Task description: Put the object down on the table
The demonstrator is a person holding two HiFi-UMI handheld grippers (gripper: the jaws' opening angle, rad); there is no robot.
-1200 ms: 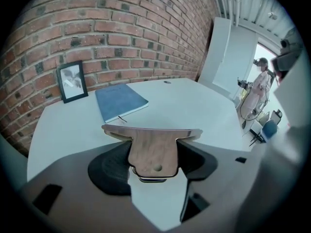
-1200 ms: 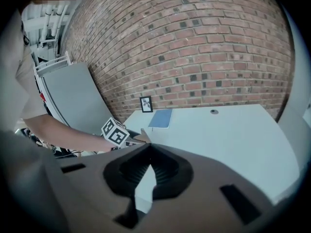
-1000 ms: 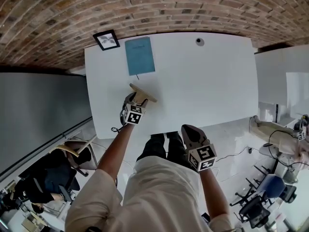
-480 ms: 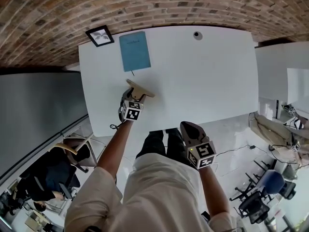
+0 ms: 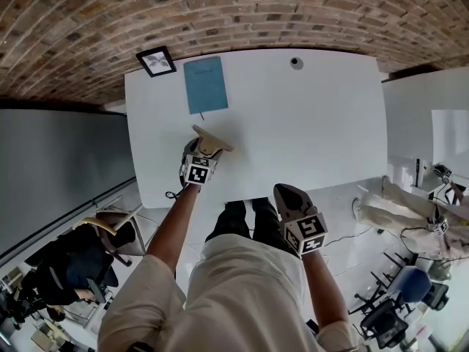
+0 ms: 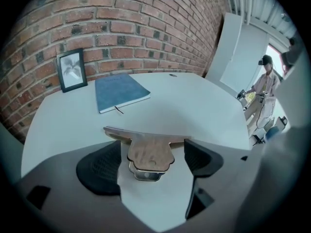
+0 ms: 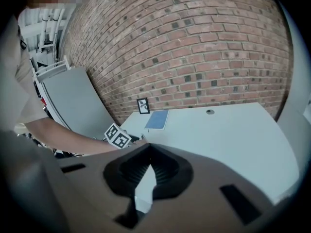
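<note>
Right gripper hung back off the table edge near the person's body, jaws pressed together, nothing in them. Left gripper was over the white table, jaws spread wide and opening, pads clear on both sides of the wooden T-shaped piece, which sat on the table between them with a metal part under it. Beyond it lay a blue notebook, then a black picture frame standing against the brick wall
</note>
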